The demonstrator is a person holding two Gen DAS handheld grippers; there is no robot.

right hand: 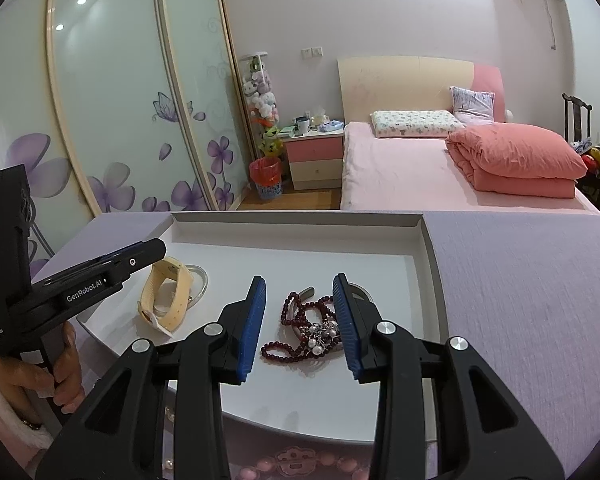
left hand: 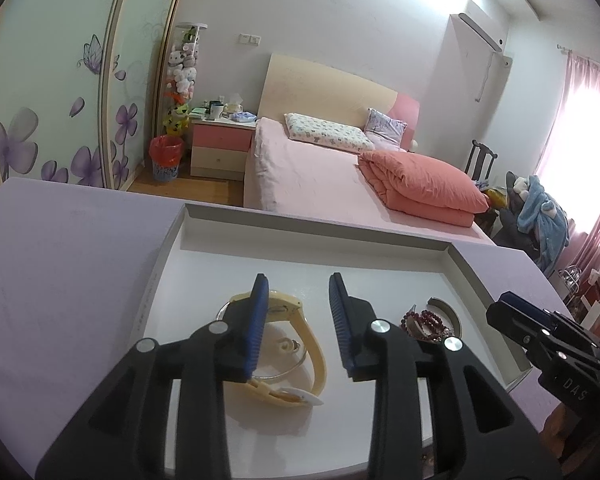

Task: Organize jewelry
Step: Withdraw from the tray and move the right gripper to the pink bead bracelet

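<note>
A white shallow tray lies on a lilac tabletop. A cream watch rests on a clear bangle at the tray's left. A dark red bead string with a pearl and silver cluster lies over a grey bangle at the right. My left gripper is open and empty above the watch. My right gripper is open and empty, its fingers either side of the beads.
The lilac tabletop spreads around the tray. A pink bead piece lies at the near edge below the tray. Behind are a pink bed, a nightstand, a red bin and wardrobe doors.
</note>
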